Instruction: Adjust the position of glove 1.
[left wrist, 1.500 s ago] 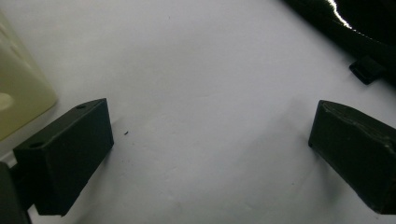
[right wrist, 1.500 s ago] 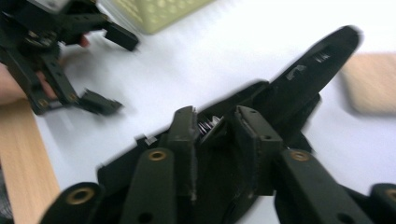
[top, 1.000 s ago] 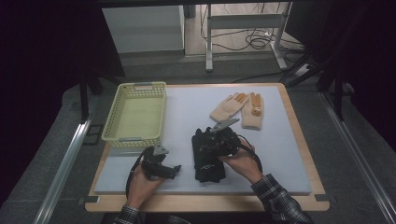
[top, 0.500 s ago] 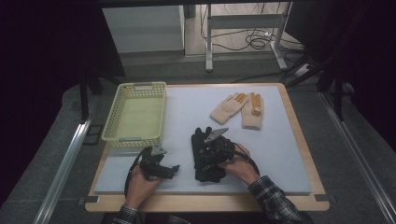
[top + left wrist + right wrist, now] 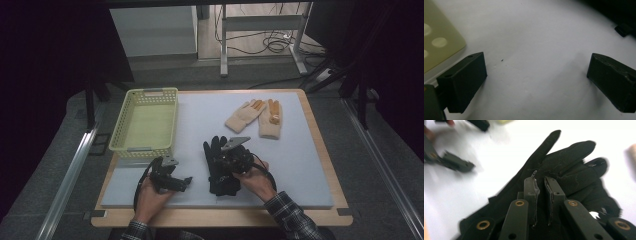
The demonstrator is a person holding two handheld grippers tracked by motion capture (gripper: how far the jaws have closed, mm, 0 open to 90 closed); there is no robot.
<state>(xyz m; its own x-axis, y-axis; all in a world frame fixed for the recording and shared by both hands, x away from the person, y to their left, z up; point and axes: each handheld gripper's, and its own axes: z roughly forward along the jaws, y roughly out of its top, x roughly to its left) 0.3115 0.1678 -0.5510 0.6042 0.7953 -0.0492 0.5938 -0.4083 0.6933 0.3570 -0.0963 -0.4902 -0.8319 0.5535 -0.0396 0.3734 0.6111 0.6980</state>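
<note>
High view puts the black gloves (image 5: 220, 167) directly under your right claw (image 5: 227, 161), lying on the pale surface (image 5: 300, 165) to the right of the yellow basket (image 5: 145, 122), with their fingers pointing away from you and the cuffs toward your edge; so the long axis runs from near to far, about in line with the claw itself. Your right hand is plainly the nearer one, sitting on the gloves, while your left claw (image 5: 186, 181) rests off to the left of the gloves, just in front of the basket's near corner. In the right gripper view your right claw (image 5: 541, 185) has just been closing and now stands almost shut, only a thin slit left between the jaws, over the palm of the gloves (image 5: 574, 172); whether any fabric is pinched in that slit you cannot tell. In the left gripper view your left claw (image 5: 536, 77) is wide apart over bare surface, holding nothing. The tan gloves (image 5: 257, 117) lie well beyond the black gloves, to the right of the basket.
</note>
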